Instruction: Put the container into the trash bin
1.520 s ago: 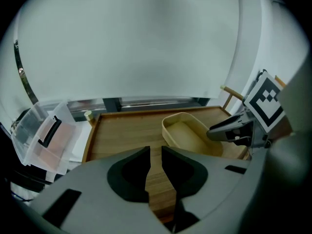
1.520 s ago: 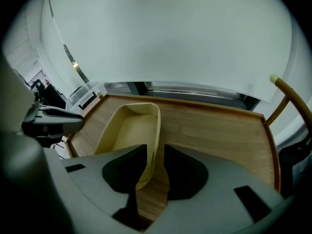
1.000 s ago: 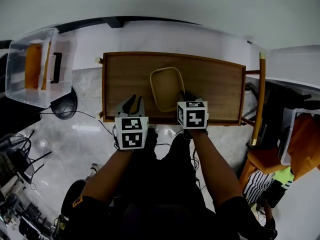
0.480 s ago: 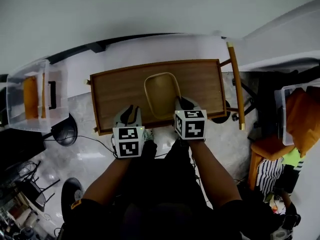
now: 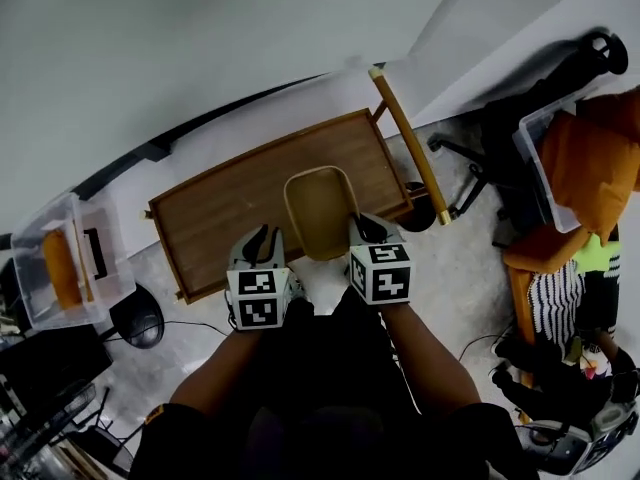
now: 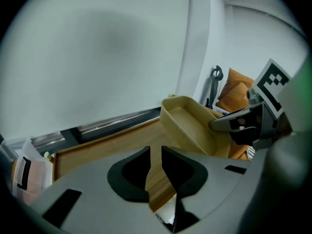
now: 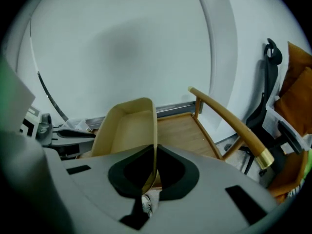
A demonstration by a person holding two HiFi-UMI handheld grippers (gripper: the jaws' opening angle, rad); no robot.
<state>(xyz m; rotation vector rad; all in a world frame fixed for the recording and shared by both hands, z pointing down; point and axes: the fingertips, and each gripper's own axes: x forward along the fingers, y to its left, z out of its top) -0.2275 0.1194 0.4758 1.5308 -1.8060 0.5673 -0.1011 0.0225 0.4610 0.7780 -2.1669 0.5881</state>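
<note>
Head view: the beige plastic container (image 5: 320, 208) is at frame centre, over the near edge of the rimmed wooden table (image 5: 220, 218).

Your R gripper (image 5: 363, 228) is at the container's 3 o'clock side. The R gripper view shows both pads (image 7: 131, 172) pressed onto the thin side wall, so the container is pinched by its rim.

In the L gripper view the container looks tilted, w/ its underside apparently off the tabletop; can't confirm.

Your L gripper (image 5: 258, 242) is at the container's 9 o'clock, just beside it, not touching. Its fingers (image 6: 127, 177) stand apart, w/ only table wood showing in the gap.

- Clear storage box (image 5: 70, 268): on the floor, 9 o'clock of the table.
- Wooden handle bar (image 5: 408, 146): along the table's 3 o'clock end.
- Black office chair (image 5: 520, 118): approx. 2 o'clock.
</note>
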